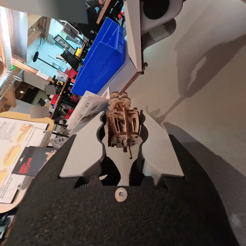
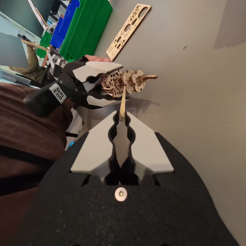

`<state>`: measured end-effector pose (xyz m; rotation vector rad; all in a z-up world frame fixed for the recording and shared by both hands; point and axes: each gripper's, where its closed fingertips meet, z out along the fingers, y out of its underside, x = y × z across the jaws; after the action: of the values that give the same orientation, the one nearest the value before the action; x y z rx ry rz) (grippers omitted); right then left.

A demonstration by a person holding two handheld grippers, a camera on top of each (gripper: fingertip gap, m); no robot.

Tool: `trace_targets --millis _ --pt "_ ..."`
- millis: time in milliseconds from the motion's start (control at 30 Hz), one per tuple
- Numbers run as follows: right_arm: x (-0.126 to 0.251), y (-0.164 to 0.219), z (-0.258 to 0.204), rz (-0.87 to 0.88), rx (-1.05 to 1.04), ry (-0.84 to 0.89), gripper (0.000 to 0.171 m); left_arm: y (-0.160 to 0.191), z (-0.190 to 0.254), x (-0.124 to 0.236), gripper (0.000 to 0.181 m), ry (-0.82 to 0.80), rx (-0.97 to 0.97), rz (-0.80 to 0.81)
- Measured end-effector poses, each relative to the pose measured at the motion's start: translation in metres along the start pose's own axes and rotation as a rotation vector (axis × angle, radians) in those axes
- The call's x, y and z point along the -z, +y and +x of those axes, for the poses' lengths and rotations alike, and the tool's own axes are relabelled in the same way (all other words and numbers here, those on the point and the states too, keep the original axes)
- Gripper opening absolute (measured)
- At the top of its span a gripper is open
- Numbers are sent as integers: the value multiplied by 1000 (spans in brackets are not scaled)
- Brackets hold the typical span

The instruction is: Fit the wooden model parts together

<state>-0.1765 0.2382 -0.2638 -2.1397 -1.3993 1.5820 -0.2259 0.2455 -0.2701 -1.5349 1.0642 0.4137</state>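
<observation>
Wooden model [image 2: 122, 83] partly hidden inside the left gripper [image 1: 123, 127], which is clamped around its body above the bench [image 2: 186, 119]. Right gripper [image 2: 121, 116] pinches a thin wooden strip [image 2: 123, 102] whose far end meets the model; joint detail unclear.

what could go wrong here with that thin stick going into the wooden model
The right gripper pinches the thin wooden strip only at its end, so it may bend, snap or twist off line. The left gripper holds the wooden model by one end, so pushing could tilt it or loosen its discs.
</observation>
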Motion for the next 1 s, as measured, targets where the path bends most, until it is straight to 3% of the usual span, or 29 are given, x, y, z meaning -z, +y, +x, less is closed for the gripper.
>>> trace_targets --millis 267,633,1000 --pt "-1 5 2 39 -119 -94 7 -9 4 5 48 -5 30 16" --pt "-2 6 -5 42 -15 -93 7 -17 5 10 49 102 258 79" --pt "1 11 3 -33 96 17 7 -16 11 9 49 131 252 76"
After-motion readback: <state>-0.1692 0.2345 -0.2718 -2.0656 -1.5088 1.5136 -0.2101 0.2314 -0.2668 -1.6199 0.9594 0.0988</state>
